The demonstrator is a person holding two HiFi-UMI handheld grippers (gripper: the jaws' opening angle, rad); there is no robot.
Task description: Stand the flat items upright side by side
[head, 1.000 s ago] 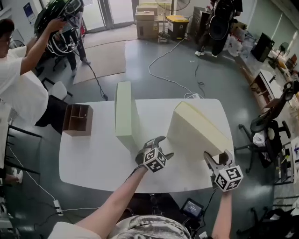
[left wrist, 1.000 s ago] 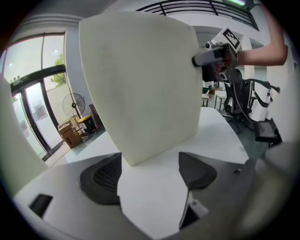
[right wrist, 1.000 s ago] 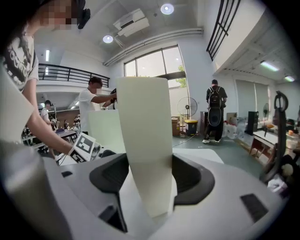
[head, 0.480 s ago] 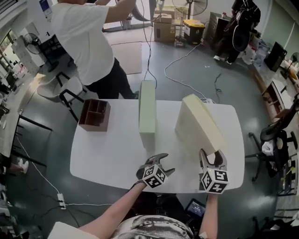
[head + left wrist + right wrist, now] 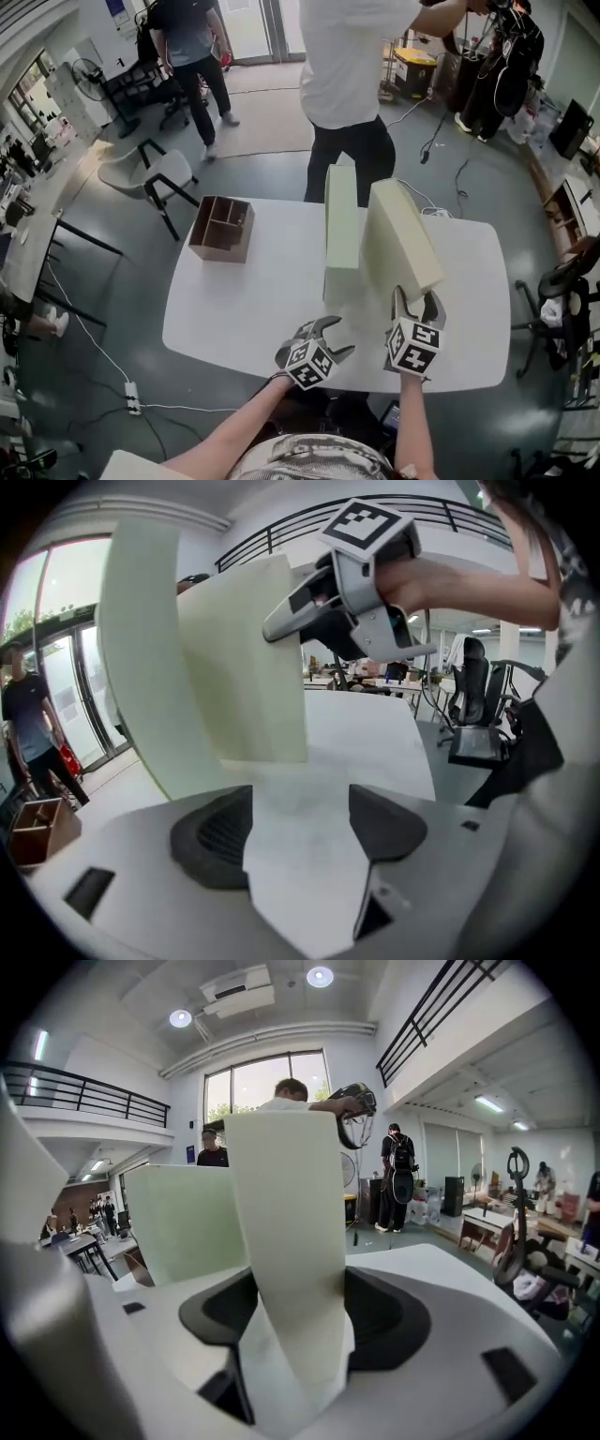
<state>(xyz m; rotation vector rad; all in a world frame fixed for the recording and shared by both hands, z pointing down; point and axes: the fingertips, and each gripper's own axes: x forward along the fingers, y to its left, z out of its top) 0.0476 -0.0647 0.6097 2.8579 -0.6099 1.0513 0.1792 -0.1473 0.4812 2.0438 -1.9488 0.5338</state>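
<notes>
Two thick foam slabs stand on edge on the white table (image 5: 244,319): a pale green slab (image 5: 341,230) and, close to its right, a cream slab (image 5: 401,239) that leans a little. My right gripper (image 5: 417,300) is shut on the near end of the cream slab (image 5: 286,1232), with the green slab (image 5: 183,1222) just to its left. My left gripper (image 5: 333,336) hovers near the table's front edge, a little short of the green slab (image 5: 141,667). Its jaws have just been closing some, but they stand open with only bare table between them (image 5: 295,822).
A brown wooden divided box (image 5: 222,228) sits on the table's left part. A person in a white shirt (image 5: 352,66) stands right behind the table's far edge. A pale chair (image 5: 150,173) is on the floor at left, and cables trail round the table.
The cream slab has moved left with my right gripper and now stands close beside the green one. My left gripper has drawn back from the green slab. The person in white now stands behind the table.
</notes>
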